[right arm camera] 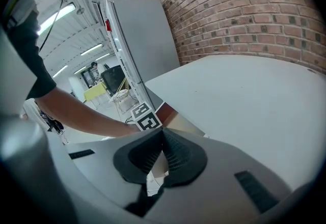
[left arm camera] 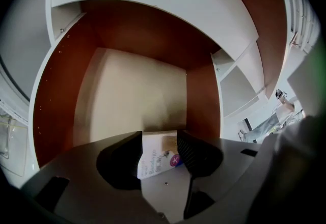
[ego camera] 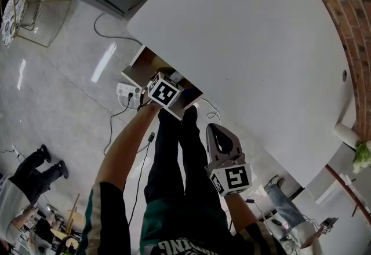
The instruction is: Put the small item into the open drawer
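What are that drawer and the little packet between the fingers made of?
Drawer: probably laminated board, matt reddish-brown walls with small drilled holes, pale smooth floor. Packet: looks like printed paper or thin card, white, flat, crisp-edged; plastic film can't be excluded.

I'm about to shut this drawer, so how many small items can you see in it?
1. A small white printed packet sits between the open jaws of the left gripper, over the pale floor of the drawer. The gripper's body hides the near floor, so others may be hidden.
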Demonstrator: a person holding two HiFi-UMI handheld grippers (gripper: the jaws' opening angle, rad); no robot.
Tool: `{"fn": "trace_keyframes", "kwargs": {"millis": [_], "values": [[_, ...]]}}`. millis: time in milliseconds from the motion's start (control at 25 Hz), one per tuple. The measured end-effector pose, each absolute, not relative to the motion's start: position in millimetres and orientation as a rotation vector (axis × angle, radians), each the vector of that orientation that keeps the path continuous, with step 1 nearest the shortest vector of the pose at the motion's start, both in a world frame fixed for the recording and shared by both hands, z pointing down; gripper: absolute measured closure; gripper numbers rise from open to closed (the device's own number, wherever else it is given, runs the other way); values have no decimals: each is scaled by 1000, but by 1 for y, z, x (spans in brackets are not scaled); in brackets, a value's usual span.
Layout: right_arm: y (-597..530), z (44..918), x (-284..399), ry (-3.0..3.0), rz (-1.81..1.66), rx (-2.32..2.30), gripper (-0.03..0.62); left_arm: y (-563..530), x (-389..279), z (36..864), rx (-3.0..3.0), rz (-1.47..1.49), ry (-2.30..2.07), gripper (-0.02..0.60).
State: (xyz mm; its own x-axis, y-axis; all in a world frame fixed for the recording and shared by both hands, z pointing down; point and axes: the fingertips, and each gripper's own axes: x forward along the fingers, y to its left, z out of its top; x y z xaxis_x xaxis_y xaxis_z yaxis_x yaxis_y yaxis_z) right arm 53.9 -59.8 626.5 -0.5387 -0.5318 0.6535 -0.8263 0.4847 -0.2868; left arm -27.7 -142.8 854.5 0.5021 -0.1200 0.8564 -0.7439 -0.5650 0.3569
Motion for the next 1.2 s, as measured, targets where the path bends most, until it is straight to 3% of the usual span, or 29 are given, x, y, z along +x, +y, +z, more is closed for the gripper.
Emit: {"fn": "trace_keyframes", "kwargs": {"millis": [600, 720, 880, 1200], "values": [[-64, 625, 46, -2259, 833, 1108, 571, -156, -32, 829, 2090, 1034, -848, 379], [-62, 627, 44, -2264, 833, 1102, 569, -158, -35, 820, 2097, 1004, -899, 481], [-64, 624, 39, -2274, 822, 1082, 569, -154, -40, 809, 2096, 961, -932, 543], [-65, 612, 31, -2292, 824, 1061, 571, -137, -60, 787, 2054, 950, -1001, 566]]}}
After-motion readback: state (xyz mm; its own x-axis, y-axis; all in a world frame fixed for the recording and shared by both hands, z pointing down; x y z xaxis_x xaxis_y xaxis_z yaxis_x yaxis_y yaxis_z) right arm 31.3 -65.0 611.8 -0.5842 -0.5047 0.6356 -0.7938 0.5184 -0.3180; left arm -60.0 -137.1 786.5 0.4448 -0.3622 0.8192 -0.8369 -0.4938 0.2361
